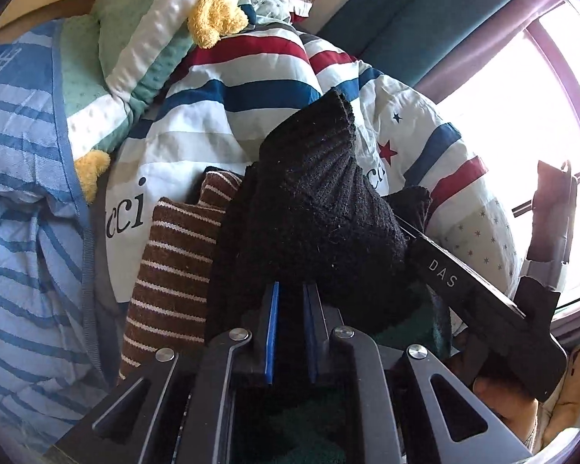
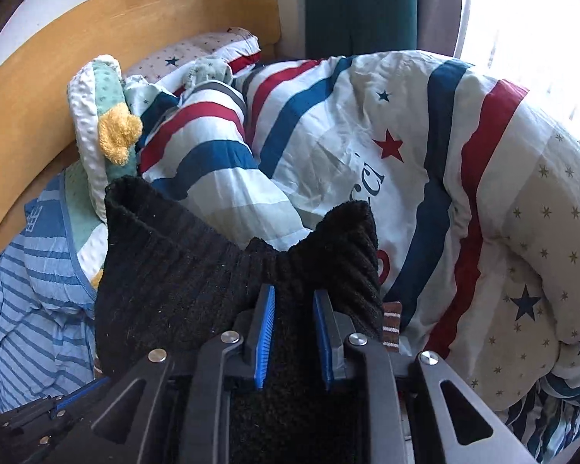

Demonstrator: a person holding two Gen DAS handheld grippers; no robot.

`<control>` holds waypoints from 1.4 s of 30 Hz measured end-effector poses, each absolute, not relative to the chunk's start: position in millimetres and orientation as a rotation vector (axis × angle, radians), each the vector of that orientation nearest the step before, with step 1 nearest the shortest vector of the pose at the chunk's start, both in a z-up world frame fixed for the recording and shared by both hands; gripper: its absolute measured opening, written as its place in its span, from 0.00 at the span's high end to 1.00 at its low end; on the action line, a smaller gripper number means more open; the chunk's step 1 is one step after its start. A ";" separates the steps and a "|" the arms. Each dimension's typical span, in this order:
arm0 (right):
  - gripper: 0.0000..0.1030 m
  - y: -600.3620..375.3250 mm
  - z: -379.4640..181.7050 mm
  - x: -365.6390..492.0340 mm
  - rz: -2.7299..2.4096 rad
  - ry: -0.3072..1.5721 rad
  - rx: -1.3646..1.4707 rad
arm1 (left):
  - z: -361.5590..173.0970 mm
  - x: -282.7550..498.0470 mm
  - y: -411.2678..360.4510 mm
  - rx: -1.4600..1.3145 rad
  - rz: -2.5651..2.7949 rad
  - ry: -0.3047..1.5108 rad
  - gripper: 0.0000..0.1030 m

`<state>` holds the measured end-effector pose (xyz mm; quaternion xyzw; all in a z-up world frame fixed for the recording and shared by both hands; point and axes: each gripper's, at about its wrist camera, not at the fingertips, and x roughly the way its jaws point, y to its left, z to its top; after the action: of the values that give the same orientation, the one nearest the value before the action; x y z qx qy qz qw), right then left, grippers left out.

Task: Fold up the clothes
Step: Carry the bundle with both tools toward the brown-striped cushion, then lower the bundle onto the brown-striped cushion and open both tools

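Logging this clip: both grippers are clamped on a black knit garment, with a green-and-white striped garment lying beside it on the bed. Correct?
Not quite. The striped garment is brown with white stripes, not green, as the left wrist view shows. Both the left gripper and right gripper do grip the black knit garment.

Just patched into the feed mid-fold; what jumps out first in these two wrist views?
A black ribbed knit garment fills the foreground of both views, pinched between the blue-padded fingers of the left gripper and the right gripper. Behind it, a rumpled white duvet with red and blue stripes and stars covers the bed. A brown knit piece with thin white stripes lies left of the black knit.
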<state>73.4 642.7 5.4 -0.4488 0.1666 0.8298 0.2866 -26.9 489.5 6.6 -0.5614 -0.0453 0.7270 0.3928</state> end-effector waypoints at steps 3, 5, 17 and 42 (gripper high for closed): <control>0.78 630.2 25.4 77.9 2.245 0.425 -1.193 | 17.0 -21.4 492.9 -1.406 1.858 -0.013 0.86; 0.77 608.4 47.6 87.8 2.277 0.425 -1.176 | 17.7 -27.4 494.6 -1.409 1.833 0.005 0.87; 0.79 571.2 34.1 94.4 2.206 0.176 -1.300 | 10.6 -43.5 472.2 -1.491 1.740 -0.333 0.87; 0.52 497.8 114.3 199.6 2.383 0.334 -0.965 | 91.2 16.6 365.2 -1.264 1.793 -0.263 0.37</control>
<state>199.6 497.8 114.3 -0.3584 0.1240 0.8847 0.2709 16.6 365.2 91.2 -0.5111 -0.1064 0.7250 0.4493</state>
